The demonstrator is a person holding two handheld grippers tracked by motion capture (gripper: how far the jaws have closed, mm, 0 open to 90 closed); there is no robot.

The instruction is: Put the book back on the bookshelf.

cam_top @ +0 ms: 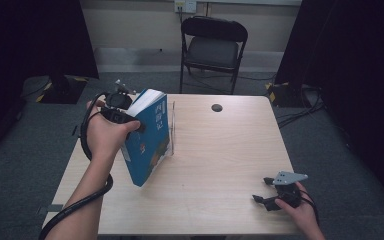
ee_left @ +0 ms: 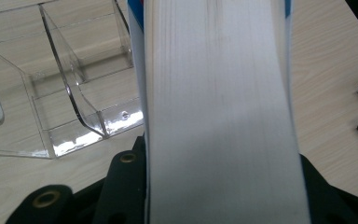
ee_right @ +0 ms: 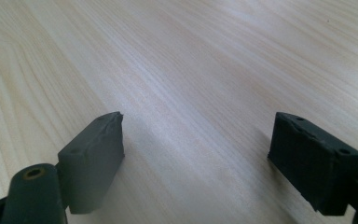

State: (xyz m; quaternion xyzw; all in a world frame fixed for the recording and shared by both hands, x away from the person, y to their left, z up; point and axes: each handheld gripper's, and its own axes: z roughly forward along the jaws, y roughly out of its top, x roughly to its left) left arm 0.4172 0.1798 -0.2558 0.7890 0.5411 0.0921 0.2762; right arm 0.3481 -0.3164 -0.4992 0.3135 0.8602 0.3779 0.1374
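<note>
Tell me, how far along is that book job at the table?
Done: the left gripper has the thick blue book clamped and tilted off the table. In hand: it hangs beside the clear plastic holder, whose slots look empty. Left, probably: standing the book in a slot and letting go. The right gripper rests open and empty on the table.

The left hand, forearm reaching in from the lower left, holds the left gripper raised with jaws clamped, while the right hand rests low at the lower right, the right gripper with jaws spread wide.
</note>
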